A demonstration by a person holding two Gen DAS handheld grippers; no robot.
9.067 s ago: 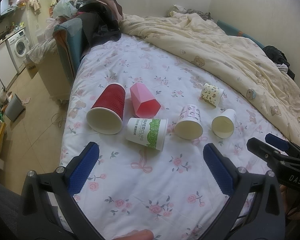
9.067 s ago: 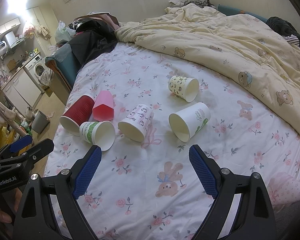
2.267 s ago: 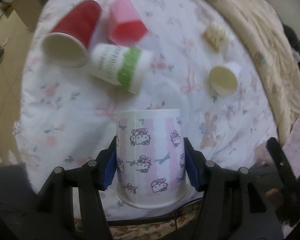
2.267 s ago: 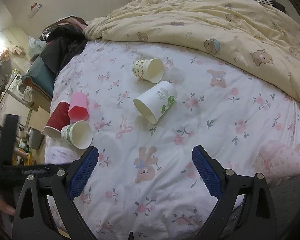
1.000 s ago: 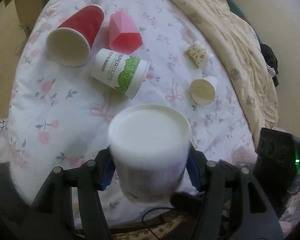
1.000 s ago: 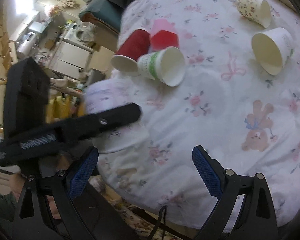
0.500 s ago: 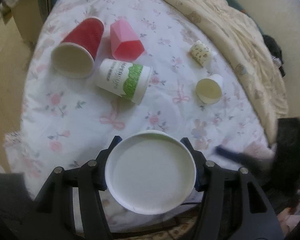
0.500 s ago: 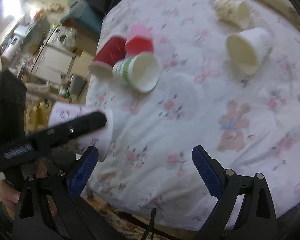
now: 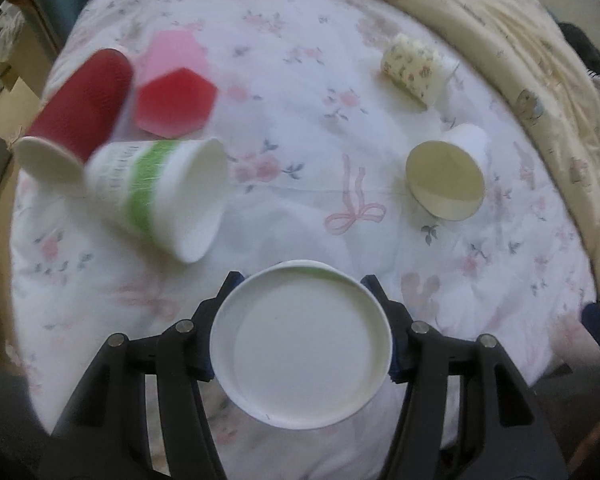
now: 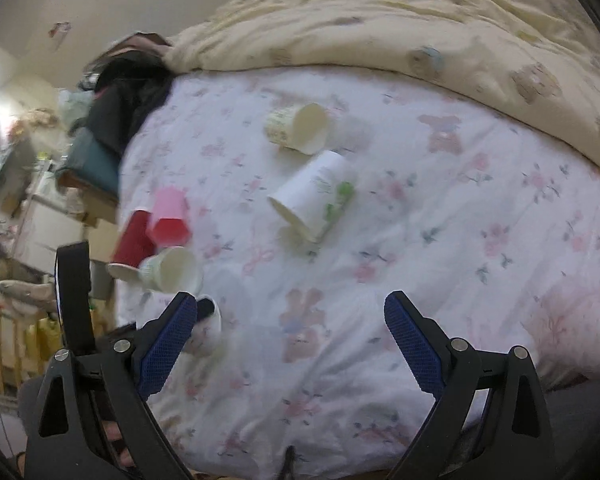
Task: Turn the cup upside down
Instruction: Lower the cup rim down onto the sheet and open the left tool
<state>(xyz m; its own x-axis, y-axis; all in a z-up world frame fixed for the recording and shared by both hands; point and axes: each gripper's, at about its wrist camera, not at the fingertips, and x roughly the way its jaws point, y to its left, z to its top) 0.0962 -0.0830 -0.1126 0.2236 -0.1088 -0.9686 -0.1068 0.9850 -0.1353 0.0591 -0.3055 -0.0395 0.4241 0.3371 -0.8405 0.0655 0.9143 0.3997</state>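
The left claw (image 9: 301, 320) points down at the floral bed (image 9: 320, 128), clamped on a white paper cup (image 9: 301, 344) showing its open mouth, while the right claw (image 10: 290, 344) hovers spread apart.

Six cups in all: one white cup (image 9: 301, 354) clamped in the left claw (image 9: 301, 332), five lying on their sides ahead of it on the one bedsheet (image 9: 300, 92). Ahead-left: one red cup (image 9: 78, 114), one pink cup (image 9: 174, 94), one green-banded cup (image 9: 160, 196). Ahead-right: one plain white cup (image 9: 448, 176), one patterned cup (image 9: 412, 69).
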